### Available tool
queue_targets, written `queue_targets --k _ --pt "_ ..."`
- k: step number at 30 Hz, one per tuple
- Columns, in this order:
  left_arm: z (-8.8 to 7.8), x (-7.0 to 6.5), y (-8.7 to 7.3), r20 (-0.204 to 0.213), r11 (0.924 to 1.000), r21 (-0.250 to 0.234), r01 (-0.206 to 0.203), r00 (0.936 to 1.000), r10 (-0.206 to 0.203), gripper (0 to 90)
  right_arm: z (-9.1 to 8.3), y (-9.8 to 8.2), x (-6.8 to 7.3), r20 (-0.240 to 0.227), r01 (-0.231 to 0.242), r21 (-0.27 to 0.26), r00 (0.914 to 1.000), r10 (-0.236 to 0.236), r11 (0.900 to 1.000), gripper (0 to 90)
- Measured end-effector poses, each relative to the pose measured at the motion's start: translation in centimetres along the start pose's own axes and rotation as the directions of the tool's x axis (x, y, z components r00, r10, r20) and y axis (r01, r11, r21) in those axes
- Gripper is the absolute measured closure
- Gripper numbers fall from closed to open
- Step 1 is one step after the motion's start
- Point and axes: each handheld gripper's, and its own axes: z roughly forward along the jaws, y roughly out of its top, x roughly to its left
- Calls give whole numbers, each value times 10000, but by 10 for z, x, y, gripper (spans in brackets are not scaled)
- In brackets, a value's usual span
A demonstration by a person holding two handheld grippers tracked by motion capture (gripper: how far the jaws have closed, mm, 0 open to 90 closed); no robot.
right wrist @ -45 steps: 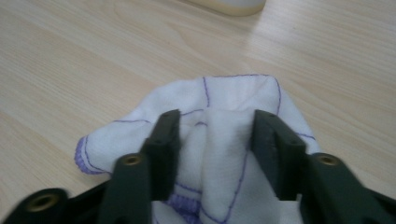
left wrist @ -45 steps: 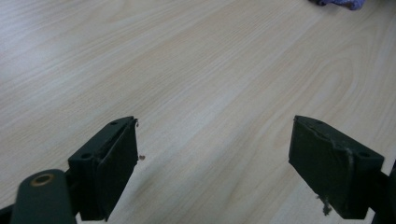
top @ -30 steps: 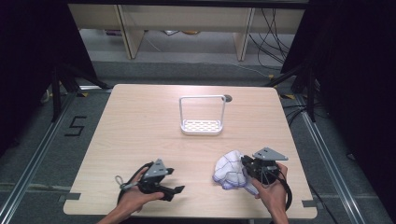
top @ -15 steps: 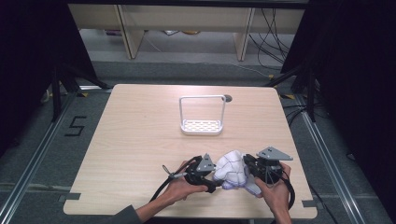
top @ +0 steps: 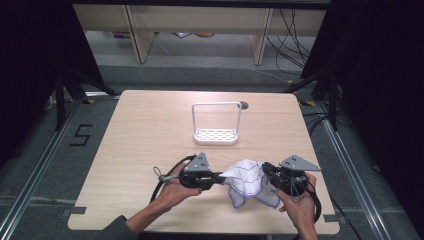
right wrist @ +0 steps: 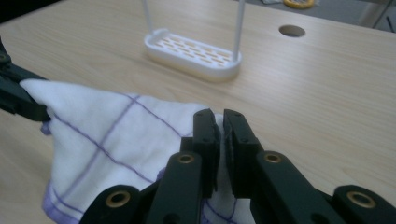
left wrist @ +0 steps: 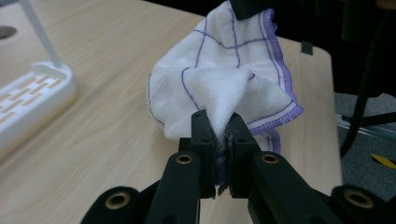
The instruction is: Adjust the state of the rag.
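A white cloth with purple grid lines and purple hem hangs stretched between the two grippers near the table's front edge, its lower part drooping onto the wood. My left gripper is shut on the cloth's left corner; the jaws pinch the fabric. My right gripper is shut on the cloth's right edge, jaws closed over it. The left gripper's jaw tips appear at the far left in the right gripper view, clamping the other corner.
A white slotted rack with a tall wire hoop stands at the table's middle, beyond the cloth; it appears also as the rack and the rack's base. A round cable hole lies behind it. Table front edge is close.
The left gripper crossed from the table's front left to the cloth and closed on its left corner. The bunched cloth is now lifted and spread between both grippers.
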Motion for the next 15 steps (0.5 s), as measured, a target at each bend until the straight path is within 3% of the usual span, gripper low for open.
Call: queue_targets --k 2,3,4,6,8,9,10,11,12,13,14,15 --pt "-21 2 4 47 9997 -204 105 9999 -104 840 -5 6 6 -535 -478 -183 9975 468 9987 847" --pt "-37 2 5 92 9986 -441 293 9995 -290 840 -8 10 8 -585 -332 -326 9978 313 9989 848" --pt "-46 3 6 80 9978 -563 363 9993 -360 840 -15 17 16 -1105 -432 -458 9931 380 9980 849" --pt "-67 4 8 13 9966 -730 385 9993 -385 840 -16 20 19 -1251 -316 -646 9919 233 9974 849" --pt "-89 3 8 -16 9928 -1033 609 9981 -614 840 -21 28 31 -1781 -344 -625 9838 228 9975 850" --pt "-107 1 7 184 9863 -1384 892 9960 -875 840 -24 33 40 -2286 -278 -779 9735 93 9966 850" --pt "-107 1 7 184 9863 -1384 892 9960 -875 840 -24 33 40 -2286 -278 -779 9735 93 9966 850" --pt "-115 -2 7 218 9840 -1458 1024 9947 -1003 840 -24 35 42 -2499 -151 -955 9682 -93 9953 850" --pt "-129 -8 5 419 9801 -1654 1096 9937 -1040 839 -27 38 52 -3066 -330 -769 9518 79 9965 849" --pt "-129 -8 5 419 9801 -1654 1096 9937 -1040 839 -27 38 52 -3066 -330 -769 9518 79 9965 849" --pt "-135 -12 5 524 9790 -1674 1164 9926 -1091 838 -28 41 59 -3432 -166 -890 9391 -150 9959 850" --pt "-140 -15 4 696 9757 -1772 1293 9905 -1186 838 -28 41 59 -3432 -166 -890 9391 -150 9959 850"
